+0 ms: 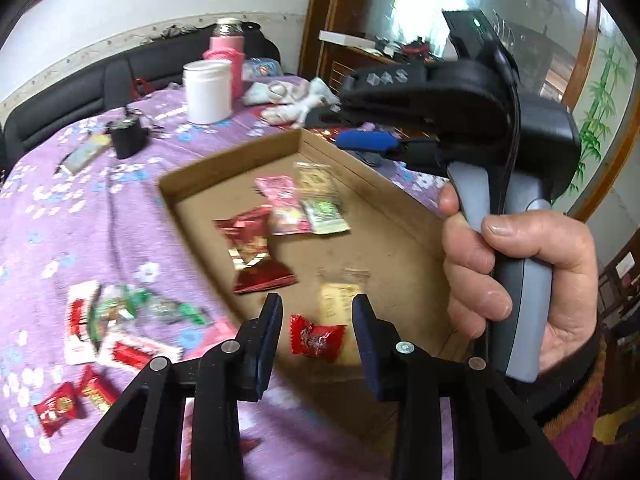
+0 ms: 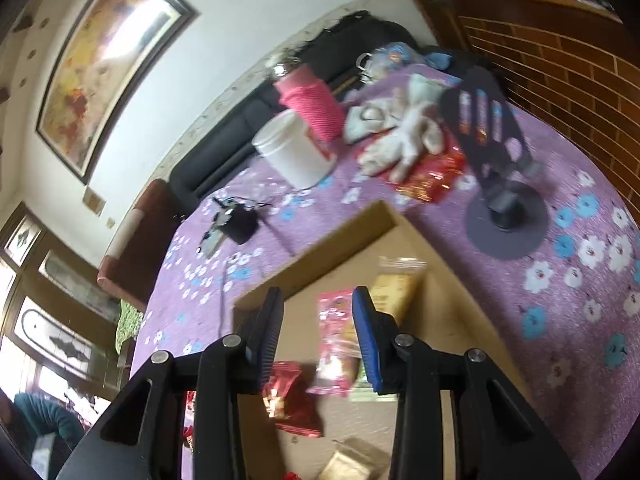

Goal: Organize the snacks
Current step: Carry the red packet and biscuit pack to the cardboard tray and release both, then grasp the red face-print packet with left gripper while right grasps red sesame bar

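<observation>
While the snacks are only partly gathered, the scene reads from largest to smallest as follows.

Table: a purple flowered cloth covers it and carries everything else.
Cardboard tray: shallow, open-topped, lying in the middle of the cloth; it holds a red-and-gold packet, a pink packet, a green-and-cream packet, a pale yellow packet and a small red candy.
Loose snacks: a cluster of red, white and green wrappers on the cloth, left of the tray and outside it.
Right gripper: held by a hand, jaws apart, nothing between the pads; it hangs over the tray's far packets.
Left gripper: jaws apart and empty; the red candy lies in the tray below the gap, not pinched.
Risk, crowding: both grippers work close together over the tray, so they could knock each other.
Risk, tray: it looks light; a nudge to its low wall could slide it or spill packets.
Risk, wrappers: they look glossy and thin, so a shallow pinch may slip or catch the cloth.
</observation>
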{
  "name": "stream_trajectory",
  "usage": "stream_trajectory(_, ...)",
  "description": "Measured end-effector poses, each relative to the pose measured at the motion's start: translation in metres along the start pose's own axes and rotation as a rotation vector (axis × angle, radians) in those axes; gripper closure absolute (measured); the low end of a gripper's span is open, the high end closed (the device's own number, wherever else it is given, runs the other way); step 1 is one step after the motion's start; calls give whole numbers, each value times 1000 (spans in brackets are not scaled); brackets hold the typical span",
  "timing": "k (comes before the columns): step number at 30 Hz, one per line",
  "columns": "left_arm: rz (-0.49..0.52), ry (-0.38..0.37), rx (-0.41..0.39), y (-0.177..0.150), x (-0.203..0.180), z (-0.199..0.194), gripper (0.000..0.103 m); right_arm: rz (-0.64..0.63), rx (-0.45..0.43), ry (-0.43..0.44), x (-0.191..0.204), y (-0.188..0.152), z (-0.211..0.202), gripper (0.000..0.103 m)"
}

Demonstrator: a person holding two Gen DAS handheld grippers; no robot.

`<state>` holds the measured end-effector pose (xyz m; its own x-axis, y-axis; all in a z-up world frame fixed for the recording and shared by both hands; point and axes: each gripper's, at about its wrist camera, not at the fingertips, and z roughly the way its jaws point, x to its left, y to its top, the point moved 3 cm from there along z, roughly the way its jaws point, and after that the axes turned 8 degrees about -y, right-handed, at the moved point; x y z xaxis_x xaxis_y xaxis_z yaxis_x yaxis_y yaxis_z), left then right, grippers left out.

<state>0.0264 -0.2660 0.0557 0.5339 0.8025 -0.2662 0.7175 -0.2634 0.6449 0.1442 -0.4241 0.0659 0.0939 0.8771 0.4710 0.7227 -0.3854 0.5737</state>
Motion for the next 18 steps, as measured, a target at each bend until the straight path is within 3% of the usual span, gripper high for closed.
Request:
stream_trajectory(7, -23, 65, -53, -11, 47, -52, 65, -41, -14, 20, 15, -5, 0, 69)
stream_trajectory(9, -28, 89, -66, -19, 67, -70, 50, -51, -12, 18, 18, -6, 1, 69)
stream_trajectory(11, -22, 137, -76, -29, 87, -83, 41, -62, -11, 19, 22, -8, 1, 69)
stream_trajectory(13, -34, 193, -67, -41, 114, -94, 41, -79, -18, 21, 26, -10, 0, 69)
stream_trajectory(18, -52, 242, -31, -66, 150, -100, 41, -94, -10, 50, 34, -14, 2, 69)
